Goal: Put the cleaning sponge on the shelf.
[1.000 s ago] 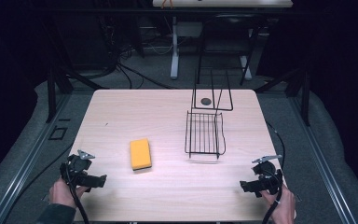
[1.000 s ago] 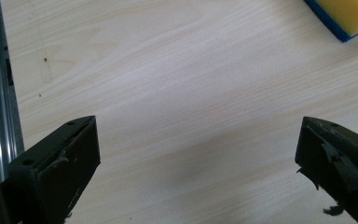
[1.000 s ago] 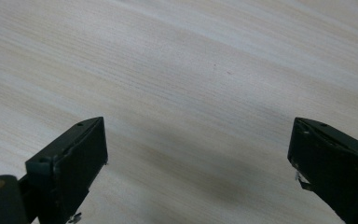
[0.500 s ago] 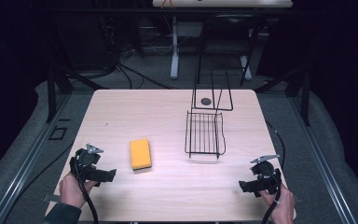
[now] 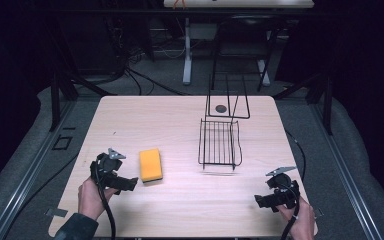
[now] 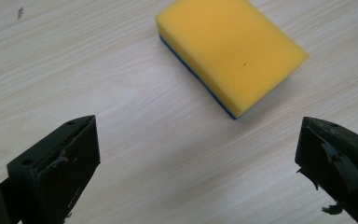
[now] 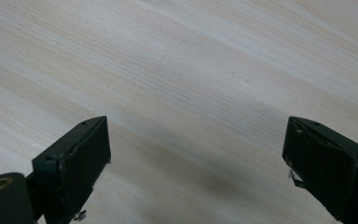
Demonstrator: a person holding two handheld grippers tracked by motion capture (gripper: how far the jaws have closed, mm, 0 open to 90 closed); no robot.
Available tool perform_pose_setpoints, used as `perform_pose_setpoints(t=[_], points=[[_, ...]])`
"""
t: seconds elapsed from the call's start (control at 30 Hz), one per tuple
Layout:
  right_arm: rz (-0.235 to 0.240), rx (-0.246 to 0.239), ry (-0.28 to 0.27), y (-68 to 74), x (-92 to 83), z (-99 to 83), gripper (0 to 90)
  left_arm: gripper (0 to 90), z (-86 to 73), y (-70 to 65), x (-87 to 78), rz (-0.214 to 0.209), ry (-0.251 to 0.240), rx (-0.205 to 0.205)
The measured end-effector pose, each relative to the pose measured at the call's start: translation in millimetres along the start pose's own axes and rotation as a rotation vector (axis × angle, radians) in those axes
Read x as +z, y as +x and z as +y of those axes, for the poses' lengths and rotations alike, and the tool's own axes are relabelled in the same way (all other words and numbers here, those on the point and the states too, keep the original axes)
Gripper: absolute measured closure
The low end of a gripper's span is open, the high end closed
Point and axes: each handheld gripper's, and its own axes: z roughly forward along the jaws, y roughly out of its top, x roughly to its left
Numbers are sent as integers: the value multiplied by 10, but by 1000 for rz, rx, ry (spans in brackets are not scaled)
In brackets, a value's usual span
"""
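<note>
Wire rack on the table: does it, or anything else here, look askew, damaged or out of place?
Nothing stands out. The wire rack sits squarely on the table, the sponge lies flat and intact, yellow side up. The left gripper and right gripper are both open over bare wood.

Pale wood-grain tabletop [image 5: 180, 115], smooth and matt, fine streaks running along it. Soft yellow foam sponge [image 6: 233, 46], finely porous and matt, with a thin blue layer underneath. Thin black wire rack [image 5: 219, 142], metal by the look, slightly shiny. Matt black hard plastic on left claw [image 6: 198, 172] and right claw [image 7: 196, 172], edges scuffed and chipped.
</note>
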Motion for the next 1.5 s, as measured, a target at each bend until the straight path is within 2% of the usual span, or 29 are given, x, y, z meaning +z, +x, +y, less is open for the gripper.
perform_pose_setpoints(t=[0.17,0.23,0.3,0.33,0.43,0.57,0.7,0.77,0.9,1.1,1.37,1.5], points=[[0,8,2,2,9,-14,73,0,117,-65,82,-24,6,19],[5,33,1,-12,-6,-43,73,0,210,-110,160,-64,7,21],[1,35,4,-15,-19,-62,73,0,233,-119,173,-68,11,23],[0,43,5,-29,-28,-90,73,0,294,-132,212,-72,9,31],[1,56,5,-31,-28,-113,73,0,359,-141,273,-83,16,24],[-10,58,6,-4,-49,-115,70,0,452,-161,424,-107,36,24],[-21,36,-4,22,-73,-108,70,0,496,-149,479,-103,37,17],[-16,46,-9,9,-70,-116,70,0,532,-132,550,-102,39,-3],[-3,57,5,-10,-51,-130,71,0,582,-116,697,-112,72,-7],[-6,43,-1,9,-41,-96,69,0,649,-88,892,-123,112,-29],[-8,48,0,-3,-26,-86,70,0,671,-86,955,-130,115,-25],[-8,43,5,-6,-38,-96,70,1,661,-113,963,-115,124,-13]])
